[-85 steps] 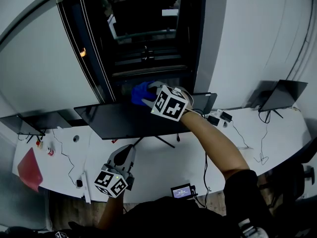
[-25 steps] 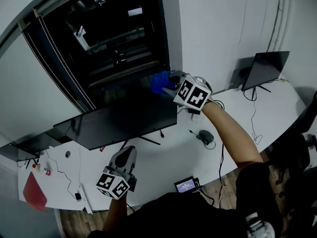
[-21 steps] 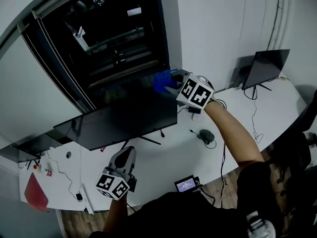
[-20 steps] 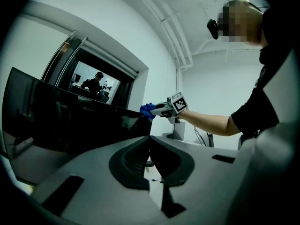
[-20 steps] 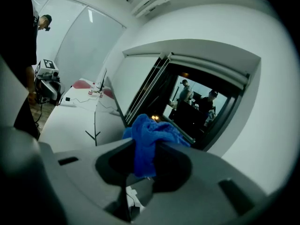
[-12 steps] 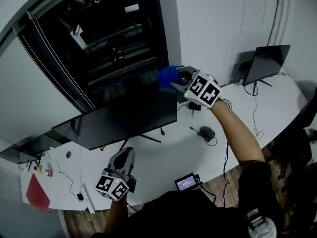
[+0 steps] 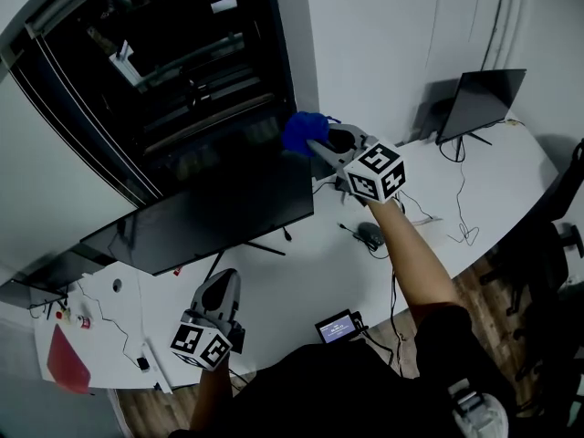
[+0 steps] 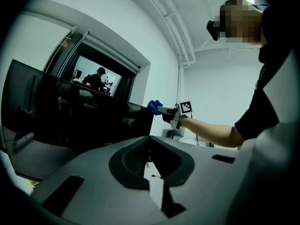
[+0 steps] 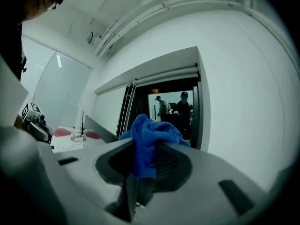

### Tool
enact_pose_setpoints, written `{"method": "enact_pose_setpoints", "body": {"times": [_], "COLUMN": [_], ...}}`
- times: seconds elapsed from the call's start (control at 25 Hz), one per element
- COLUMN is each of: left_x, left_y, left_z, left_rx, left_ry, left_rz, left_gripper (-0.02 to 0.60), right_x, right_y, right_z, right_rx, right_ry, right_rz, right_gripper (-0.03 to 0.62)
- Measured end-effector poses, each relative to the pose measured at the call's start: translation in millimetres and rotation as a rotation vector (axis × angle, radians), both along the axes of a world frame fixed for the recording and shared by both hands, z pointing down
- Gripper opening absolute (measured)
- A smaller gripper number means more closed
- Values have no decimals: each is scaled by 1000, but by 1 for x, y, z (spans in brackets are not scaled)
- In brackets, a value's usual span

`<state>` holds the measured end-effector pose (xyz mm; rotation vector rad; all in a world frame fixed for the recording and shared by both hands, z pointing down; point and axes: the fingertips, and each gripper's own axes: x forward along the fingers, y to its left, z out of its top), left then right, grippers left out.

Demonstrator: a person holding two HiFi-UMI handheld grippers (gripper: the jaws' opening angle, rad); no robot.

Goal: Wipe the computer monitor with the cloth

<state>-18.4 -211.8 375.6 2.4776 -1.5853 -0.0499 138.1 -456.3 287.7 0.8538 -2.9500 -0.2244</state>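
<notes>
The blue cloth (image 7: 299, 131) is bunched up and squeezed tight between the jaws of the right gripper (image 7: 315, 146). It is seen at the top right corner of the monitor (image 7: 201, 215), the wide dark screen that stands on the white bench (image 7: 301, 276). Whether the cloth is pressed on the glass or is just off the edge cannot be told. The screen stretches far to the left of the cloth, so a long sweep that way is likely what is needed next.

The left gripper (image 7: 224, 283) is held low in front of the monitor, well apart from it. Its jaws are closed together and nothing is held in them.

To do this step well, the cloth should be laid on the glass and pushed softly, so the thin screen is not tipped back on its stand. Long straight strokes should be made from the right corner to the left side, each a bit lower than the last, so no strip is missed. Only the soft cloth should touch the glass, never the hard jaws.

A mouse (image 7: 370, 235) lies on the bench to the right of the monitor's stand.
</notes>
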Motion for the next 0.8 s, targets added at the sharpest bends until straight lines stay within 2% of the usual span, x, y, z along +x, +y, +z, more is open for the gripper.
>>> {"method": "enact_pose_setpoints", "body": {"times": [0.12, 0.2, 0.28, 0.4, 0.6, 0.8], "left_x": [2, 5, 7, 8, -1, -18], "left_y": [0, -1, -3, -5, -3, 3], "left_z": [3, 5, 6, 8, 11, 13], "left_rx": [-4, -6, -13, -23, -33, -34], "left_ry": [5, 1, 1, 8, 9, 16], "left_rz": [1, 8, 12, 11, -6, -42], "left_gripper": [-6, -6, -6, -6, -6, -6], "right_x": [10, 15, 18, 18, 18, 19], "right_y": [-1, -3, -3, -4, -2, -4], "right_z": [10, 17, 25, 30, 33, 47], "right_rx": [-122, -232, -304, -347, -349, -427], "right_ry": [-196, -361, -479, -557, -590, -743], "right_rz": [-5, -37, -62, -77, -73, -74], "right_gripper": [84, 84, 84, 84, 84, 84]}}
